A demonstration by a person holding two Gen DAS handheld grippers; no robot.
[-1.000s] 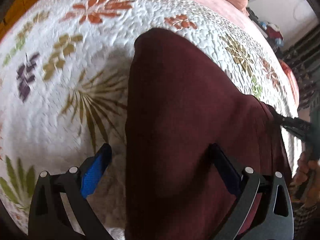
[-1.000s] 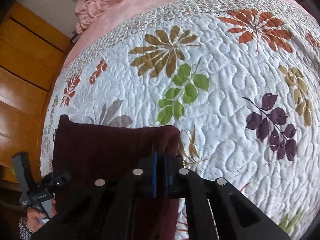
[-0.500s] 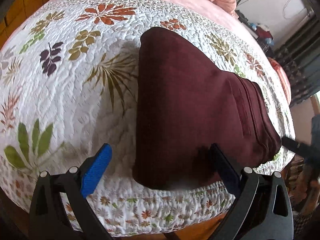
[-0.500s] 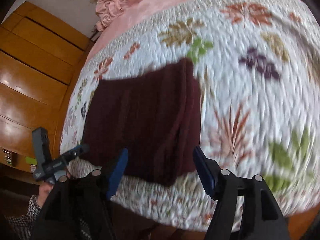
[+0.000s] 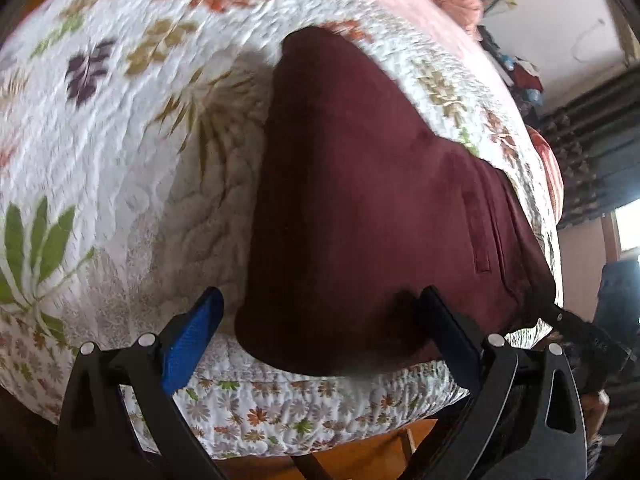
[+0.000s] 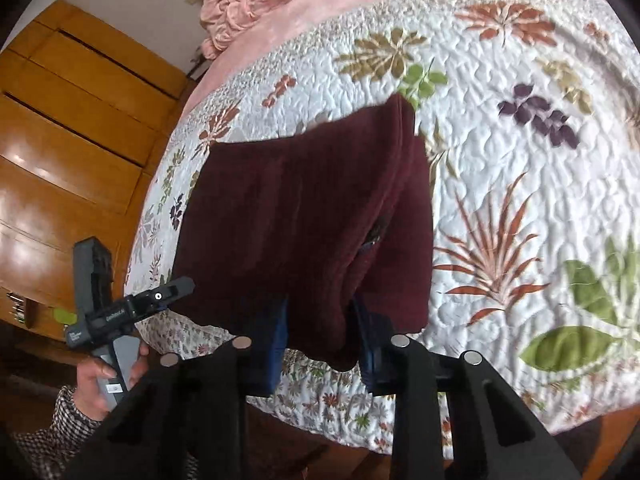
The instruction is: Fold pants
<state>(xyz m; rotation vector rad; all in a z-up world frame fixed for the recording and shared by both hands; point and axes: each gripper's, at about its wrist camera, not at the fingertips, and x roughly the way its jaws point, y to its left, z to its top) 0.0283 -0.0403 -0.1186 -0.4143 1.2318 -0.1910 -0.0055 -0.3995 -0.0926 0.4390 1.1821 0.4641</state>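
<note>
**Most Folding Steps Complete; Final Check Pending**

Two hand-held grippers face the pants (image 5: 360,200), which lie as a compact, layered rectangle on the quilt (image 5: 120,160) near the bed's front edge, directly ahead of both sets of fingers.

- Left hand-held gripper (image 5: 320,320): released, jaws spread wide, nothing between them; the pants lie beyond it.
- Right hand-held gripper (image 6: 320,340): jaws closing, with the nearest corner of the pants appearing between the pads; contact cannot be confirmed.

Judgement: the main folds appear done. One stacked edge sits uneven on the right gripper's far side, so a last fold or straightening may remain.
</note>
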